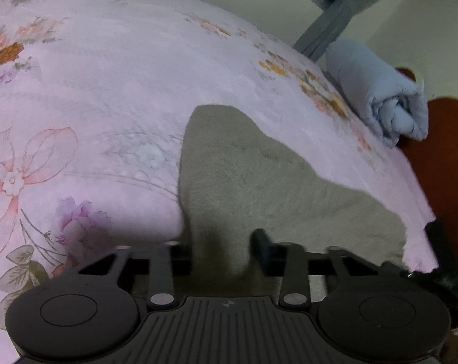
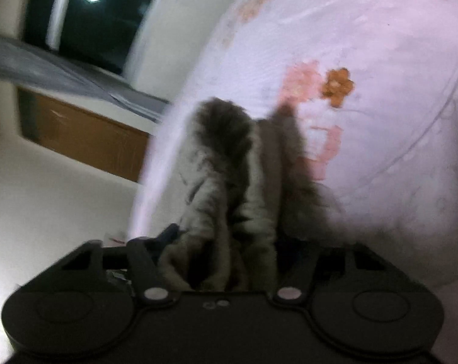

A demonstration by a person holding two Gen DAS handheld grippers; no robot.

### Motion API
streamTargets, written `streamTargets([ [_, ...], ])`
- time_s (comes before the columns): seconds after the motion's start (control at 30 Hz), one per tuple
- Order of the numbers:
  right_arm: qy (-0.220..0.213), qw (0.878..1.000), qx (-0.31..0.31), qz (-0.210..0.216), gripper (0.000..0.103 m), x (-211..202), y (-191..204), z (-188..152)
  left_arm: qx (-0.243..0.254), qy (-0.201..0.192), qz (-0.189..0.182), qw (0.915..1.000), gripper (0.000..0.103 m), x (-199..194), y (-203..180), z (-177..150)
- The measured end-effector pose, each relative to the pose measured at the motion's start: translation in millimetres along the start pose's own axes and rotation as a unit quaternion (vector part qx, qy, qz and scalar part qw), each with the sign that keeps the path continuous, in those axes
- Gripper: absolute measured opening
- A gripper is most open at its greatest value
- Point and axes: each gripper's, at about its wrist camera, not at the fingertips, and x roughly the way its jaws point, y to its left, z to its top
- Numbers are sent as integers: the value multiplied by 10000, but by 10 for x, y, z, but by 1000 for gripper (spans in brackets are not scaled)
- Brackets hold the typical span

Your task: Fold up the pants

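Note:
Grey fuzzy pants (image 1: 259, 176) lie on a pink floral bed sheet (image 1: 107, 91) near its right edge. In the left wrist view a narrow bunch of that cloth runs up between the fingers of my left gripper (image 1: 221, 242), which is shut on it; only its right fingertip (image 1: 260, 238) shows. In the blurred right wrist view, a thick wad of the pants (image 2: 222, 139) is gathered and lifted into my right gripper (image 2: 225, 242). The cloth fills the gap between the jaws and hides the right finger.
A rolled light-blue blanket (image 1: 380, 97) lies at the bed's far right edge, beside a red-brown surface (image 1: 441, 151). The right wrist view shows a dark window (image 2: 92, 15), a grey curtain (image 2: 62, 69) and a brown wooden panel (image 2: 86, 133) left of the bed sheet (image 2: 380, 60).

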Motion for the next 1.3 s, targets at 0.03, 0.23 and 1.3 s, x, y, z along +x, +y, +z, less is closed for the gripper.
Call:
streamTargets([
  [0.03,28,9999,-96,-58,49,-3,40,10,-11,13,-29,10000,29,-11,26,-2],
  [0.23,21,9962,-755,-428,42,-54,382,29,-7,-109,-151,9998,21,-111,28,-6],
  [1.3,233,9861,-1646,1,41,706,1354,511,66,-715,94,9974,20,-571,406,785],
])
